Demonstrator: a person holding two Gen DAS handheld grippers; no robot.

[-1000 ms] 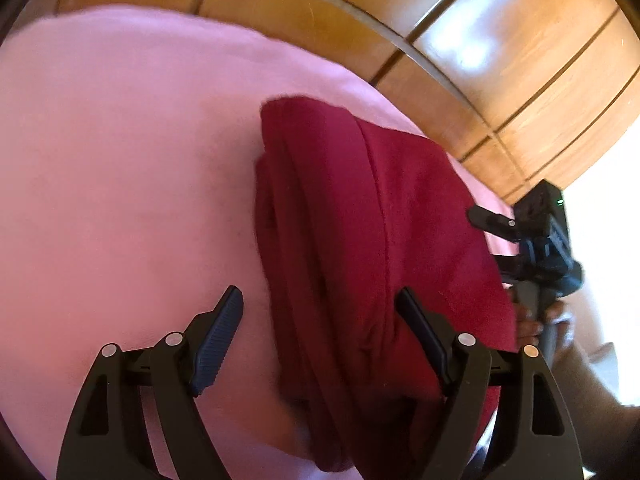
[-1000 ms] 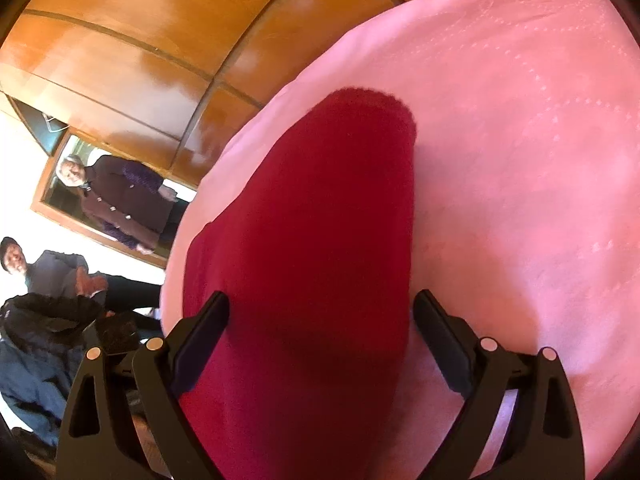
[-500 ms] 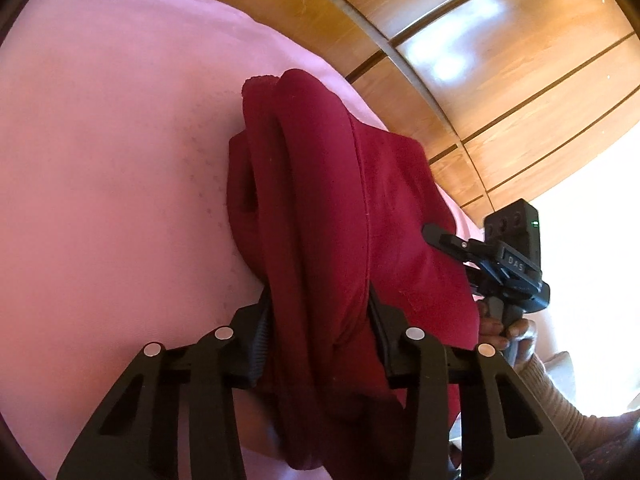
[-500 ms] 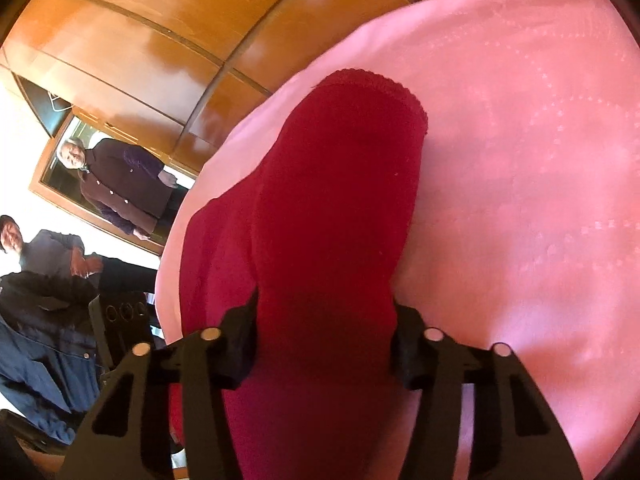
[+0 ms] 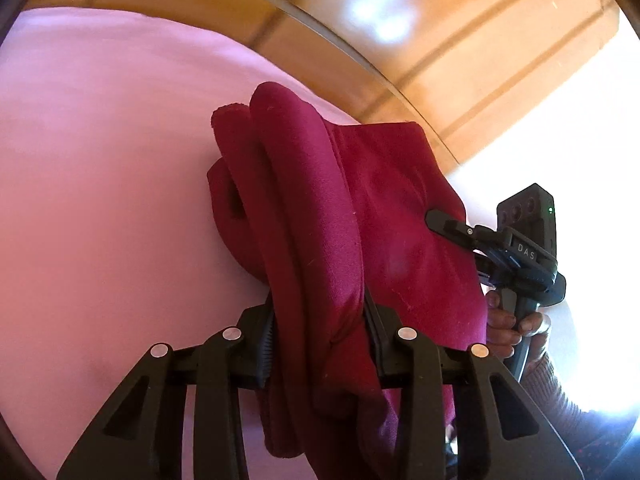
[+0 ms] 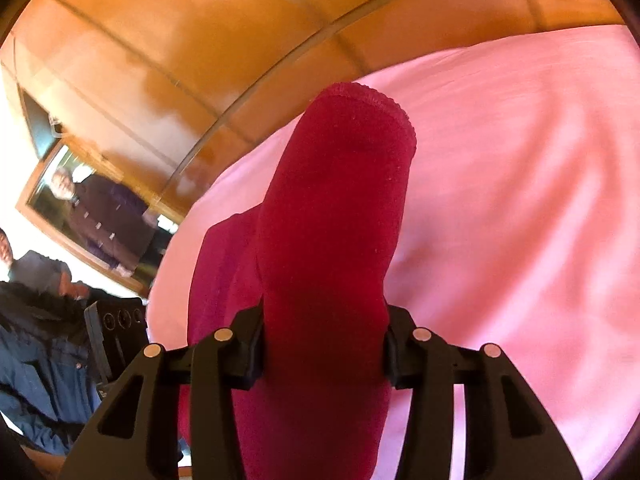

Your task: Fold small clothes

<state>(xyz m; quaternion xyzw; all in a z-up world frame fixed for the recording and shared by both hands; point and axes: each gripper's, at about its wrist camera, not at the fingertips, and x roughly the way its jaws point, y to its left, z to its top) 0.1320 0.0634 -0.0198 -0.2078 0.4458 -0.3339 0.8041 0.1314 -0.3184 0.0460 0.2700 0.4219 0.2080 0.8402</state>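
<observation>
Clamping down now: left gripper point(image 5: 320, 344) and right gripper point(image 6: 324, 352), wide apart a second ago, closing their fingers on the red garment point(image 5: 340, 216), bunched edges squeezed between them. Lifting it off the pink bed point(image 5: 100, 200) (fold beginning, likely).

glossy orange wood-panelled wall point(image 6: 168, 40) behind a pink bedspread point(image 6: 520, 200), bright daylight at the side

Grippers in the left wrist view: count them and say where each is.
2. The left gripper sits at the bottom centre, closing on the red garment. The right gripper is at the right edge, against the same garment; its lower finger is hidden.
</observation>
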